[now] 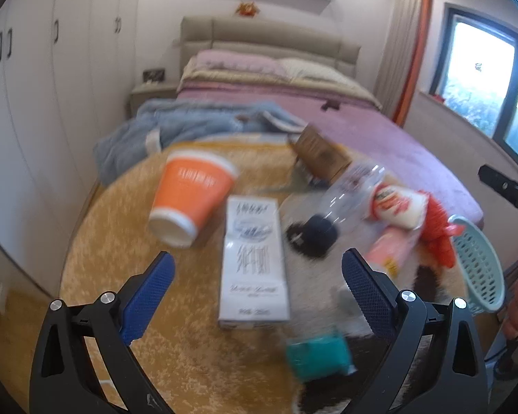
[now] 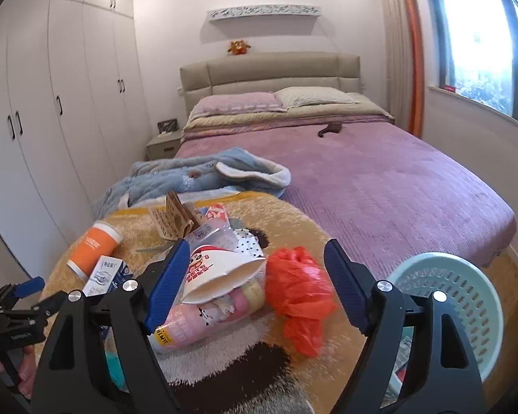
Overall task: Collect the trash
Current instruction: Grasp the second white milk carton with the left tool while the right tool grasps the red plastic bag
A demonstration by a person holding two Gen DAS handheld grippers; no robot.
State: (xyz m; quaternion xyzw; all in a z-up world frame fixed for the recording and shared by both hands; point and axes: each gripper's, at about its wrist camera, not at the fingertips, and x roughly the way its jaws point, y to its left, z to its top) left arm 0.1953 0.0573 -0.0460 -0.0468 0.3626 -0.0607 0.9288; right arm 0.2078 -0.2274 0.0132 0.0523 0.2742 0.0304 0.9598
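Here both grippers stand spread and empty. The left gripper (image 1: pixel 257 276) frames a white carton (image 1: pixel 253 262) lying flat on the yellow blanket (image 1: pixel 121 207), with an orange cup (image 1: pixel 190 196) on its side just beyond the left pad. The right gripper (image 2: pixel 255 276) frames a paper bowl (image 2: pixel 224 272) and, beside it, a red bag (image 2: pixel 300 289). All look light: the carton stiff, best pinched across its narrow sides; the bowl crushable, the bag limp. The basket (image 2: pixel 466 293) stands near, at right.

Blue blanket (image 2: pixel 190 179) on purple bed (image 2: pixel 380 186)
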